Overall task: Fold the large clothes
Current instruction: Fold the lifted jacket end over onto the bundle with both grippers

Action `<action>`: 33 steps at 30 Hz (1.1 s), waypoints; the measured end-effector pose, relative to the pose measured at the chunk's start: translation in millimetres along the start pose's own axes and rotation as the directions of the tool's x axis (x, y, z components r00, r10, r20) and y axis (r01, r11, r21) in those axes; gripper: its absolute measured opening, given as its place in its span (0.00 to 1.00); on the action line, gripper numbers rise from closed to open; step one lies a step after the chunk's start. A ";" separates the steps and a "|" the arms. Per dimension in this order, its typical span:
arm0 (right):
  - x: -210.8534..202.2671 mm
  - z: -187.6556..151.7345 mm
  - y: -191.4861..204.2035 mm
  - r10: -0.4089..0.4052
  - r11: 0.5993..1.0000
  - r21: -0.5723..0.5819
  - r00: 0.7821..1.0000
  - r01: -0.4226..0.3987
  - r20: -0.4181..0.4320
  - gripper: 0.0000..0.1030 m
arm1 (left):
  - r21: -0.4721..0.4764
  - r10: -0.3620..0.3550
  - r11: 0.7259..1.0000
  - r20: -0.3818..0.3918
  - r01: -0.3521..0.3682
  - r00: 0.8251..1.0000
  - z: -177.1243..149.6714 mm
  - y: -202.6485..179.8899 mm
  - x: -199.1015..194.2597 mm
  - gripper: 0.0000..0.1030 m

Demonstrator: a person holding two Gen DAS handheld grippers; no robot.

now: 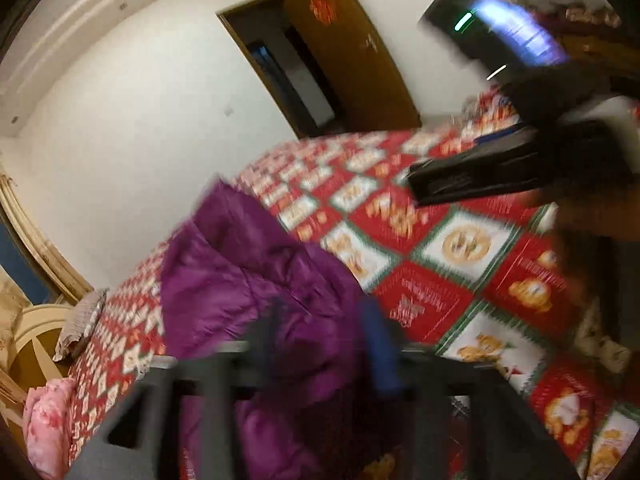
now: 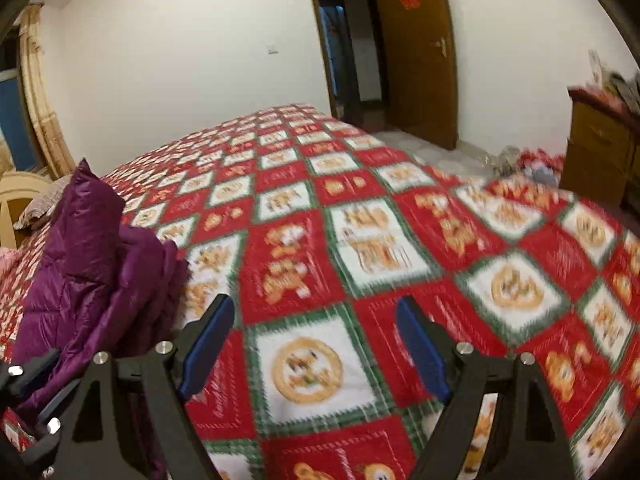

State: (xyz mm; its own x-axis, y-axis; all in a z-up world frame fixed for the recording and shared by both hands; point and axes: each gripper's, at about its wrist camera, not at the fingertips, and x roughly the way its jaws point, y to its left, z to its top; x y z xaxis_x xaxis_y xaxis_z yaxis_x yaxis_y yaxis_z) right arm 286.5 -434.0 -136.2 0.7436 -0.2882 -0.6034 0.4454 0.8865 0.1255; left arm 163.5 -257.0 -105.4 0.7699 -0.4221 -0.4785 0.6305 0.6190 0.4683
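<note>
A shiny purple padded jacket (image 1: pixel 248 280) is bunched on a bed with a red, white and green patchwork cover (image 1: pixel 460 272). My left gripper (image 1: pixel 320 344) is blurred, with purple cloth between its blue-padded fingers. In the right wrist view the jacket (image 2: pixel 88 264) stands heaped at the left, and the left gripper (image 2: pixel 36 392) shows at the lower left, in the cloth. My right gripper (image 2: pixel 316 340) is open and empty above the bed cover (image 2: pixel 360 240). The right gripper's body (image 1: pixel 500 172) also shows at the upper right of the left wrist view.
A grey pillow (image 1: pixel 80 324) and a pink bundle (image 1: pixel 48 428) lie near the cream headboard (image 1: pixel 28 340). A brown door (image 2: pixel 416 52) stands open beyond the bed. A wooden dresser (image 2: pixel 600 148) stands at the right, with clutter (image 2: pixel 532 164) on the floor.
</note>
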 end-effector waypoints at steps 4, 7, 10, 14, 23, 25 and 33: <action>-14.0 33.0 21.8 0.006 1.000 -0.031 1.000 -0.005 0.026 0.76 | -0.091 0.078 0.993 0.070 -0.072 0.994 0.0 45.5 -36.1 0.95; -26.1 64.4 60.6 0.070 0.994 -0.082 0.997 -0.067 0.029 0.68 | -0.204 0.203 0.958 -0.023 -0.203 0.979 -10.5 99.4 -22.4 0.95; -34.0 89.2 112.8 0.145 0.981 -0.136 0.989 -0.141 0.016 0.60 | -0.329 0.302 0.874 -0.207 -0.357 0.931 -25.1 166.1 12.6 0.95; -10.8 103.3 180.1 0.191 0.969 -0.147 0.979 -0.199 -0.069 0.53 | -0.496 0.309 0.725 -0.385 -0.478 0.869 -43.5 237.2 55.4 0.95; 75.6 55.9 183.4 0.020 0.992 -0.117 0.977 -0.045 -0.210 0.45 | -0.570 0.191 0.696 -0.440 -0.437 0.877 -48.2 229.9 149.7 0.95; 82.3 45.1 163.5 0.024 0.996 -0.082 0.978 -0.042 -0.209 0.45 | -0.557 0.168 0.713 -0.454 -0.426 0.875 -51.3 216.0 166.3 0.95; 103.4 22.1 146.1 0.075 0.995 -0.050 0.978 -0.086 -0.193 0.47 | -0.546 0.168 0.717 -0.467 -0.432 0.868 -62.0 201.9 189.0 0.96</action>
State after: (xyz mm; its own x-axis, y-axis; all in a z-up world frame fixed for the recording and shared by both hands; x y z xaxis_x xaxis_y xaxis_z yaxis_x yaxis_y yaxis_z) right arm 439.5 -342.2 -162.9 0.6644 -0.1454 -0.7331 0.3542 0.9250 0.1376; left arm 430.2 -170.8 -147.3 0.7286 0.0465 -0.6834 0.0653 0.9884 0.1369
